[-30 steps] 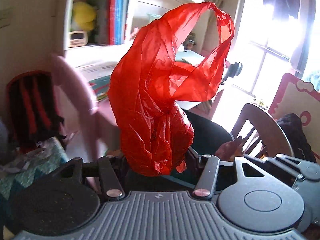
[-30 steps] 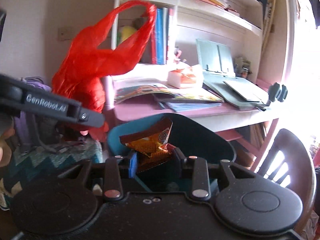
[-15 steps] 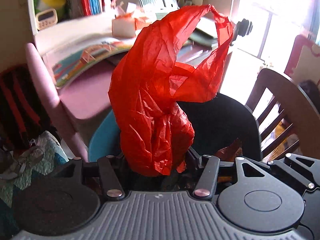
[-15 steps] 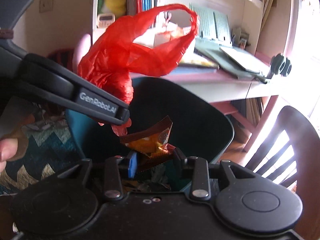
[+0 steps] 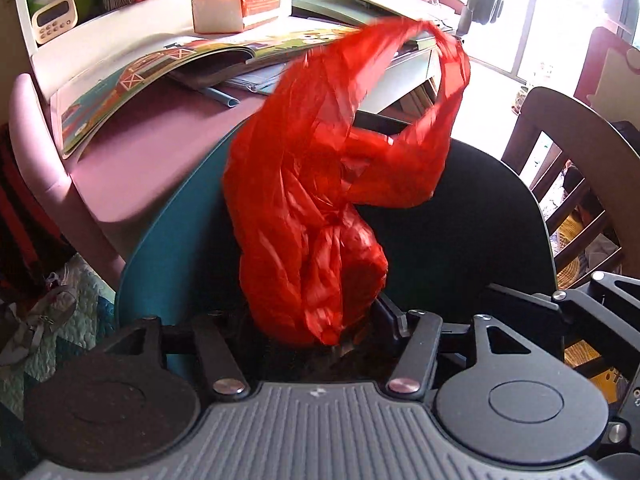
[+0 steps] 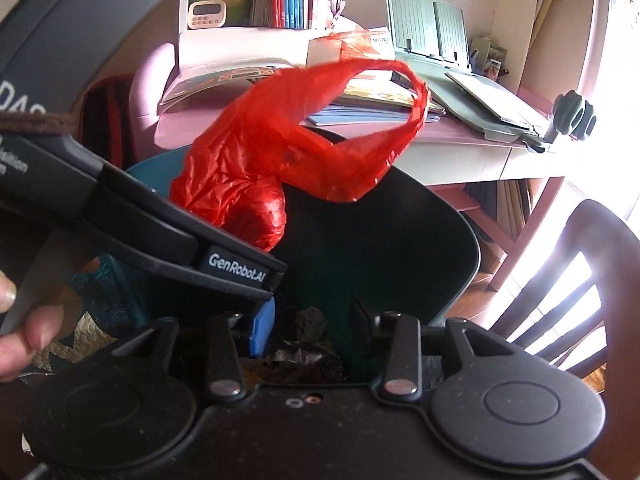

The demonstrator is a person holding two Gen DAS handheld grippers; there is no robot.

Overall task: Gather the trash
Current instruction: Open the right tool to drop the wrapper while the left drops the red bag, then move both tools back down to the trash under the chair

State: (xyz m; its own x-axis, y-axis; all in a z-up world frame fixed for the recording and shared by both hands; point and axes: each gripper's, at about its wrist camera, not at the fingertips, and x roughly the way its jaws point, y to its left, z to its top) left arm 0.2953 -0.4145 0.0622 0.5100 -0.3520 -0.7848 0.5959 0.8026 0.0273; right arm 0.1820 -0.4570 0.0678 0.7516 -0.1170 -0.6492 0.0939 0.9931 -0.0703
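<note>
A crumpled red plastic bag [image 5: 316,216] sticks out from between the fingers of my left gripper [image 5: 316,316], over the mouth of a teal bin [image 5: 176,220]. The jaws are opening, and the bag's lower end is still wedged between them. In the right wrist view the same bag [image 6: 256,168] rises behind the left gripper's finger [image 6: 236,268]. My right gripper [image 6: 310,320] hangs over the bin [image 6: 464,220] with its jaws opening and nothing between them. Dark crumpled trash [image 6: 308,356] lies in the bin below it.
A pink desk [image 5: 152,144] behind the bin holds an open picture book [image 5: 132,76], a tissue box [image 5: 236,8] and a white timer [image 5: 52,20]. A wooden chair [image 5: 576,152] stands to the right. A quilt [image 5: 60,344] lies on the left. A person's hand [image 6: 24,344] holds the left gripper.
The orange snack wrapper that the right gripper held is gone from its fingers, which stand wider. Both grippers sank towards the bin. The bag's handles flopped over.
</note>
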